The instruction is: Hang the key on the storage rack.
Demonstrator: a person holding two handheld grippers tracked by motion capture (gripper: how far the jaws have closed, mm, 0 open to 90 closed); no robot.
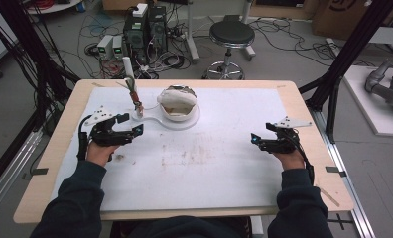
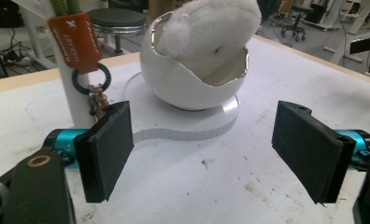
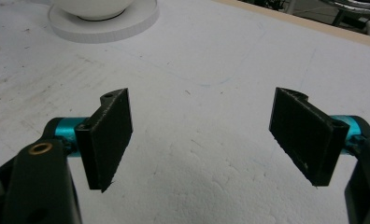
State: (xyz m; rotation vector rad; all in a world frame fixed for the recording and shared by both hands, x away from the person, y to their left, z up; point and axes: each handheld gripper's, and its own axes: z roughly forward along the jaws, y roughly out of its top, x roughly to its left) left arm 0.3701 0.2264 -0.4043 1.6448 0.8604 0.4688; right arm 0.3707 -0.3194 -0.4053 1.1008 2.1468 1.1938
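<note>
- Sitting ahead of the left claw (image 2: 202, 154), a white egg-shaped bowl (image 2: 188, 79) with a broken-looking silver rim rests on a flat white base (image 2: 183, 123); a white plush toy (image 2: 211, 23) is stuffed into its opening and bulges over the top.
- Beside the bowl, on the left in the left claw's own camera, a white post (image 2: 73, 100) rises from the same base, carrying an orange tag (image 2: 75, 42), a black ring (image 2: 87, 79) and green cords at its top.
- From above, the bowl (image 1: 177, 103) and post (image 1: 130, 79) stand at the far middle of the table (image 1: 303, 106), just ahead and to the inner side of the left claw (image 1: 130, 124).
- That left claw is spread wide, both black jaws apart with nothing between them; the base edge lies just beyond the jaw tips.
- The left hand (image 1: 100, 151) grips it near the white sheet (image 1: 209, 168) that covers the table.
- The right claw (image 1: 259, 139) sits well apart from the bowl, on the other side of the sheet, held by the right hand (image 1: 289, 158).
- In its own camera the right claw (image 3: 199, 140) is likewise wide open and holds nothing; stained white sheet lies under it, and the base (image 3: 108, 23) is far ahead to its left.
- Beyond the table, a black stool (image 1: 230, 37) and tangled cables lie on the floor.
</note>
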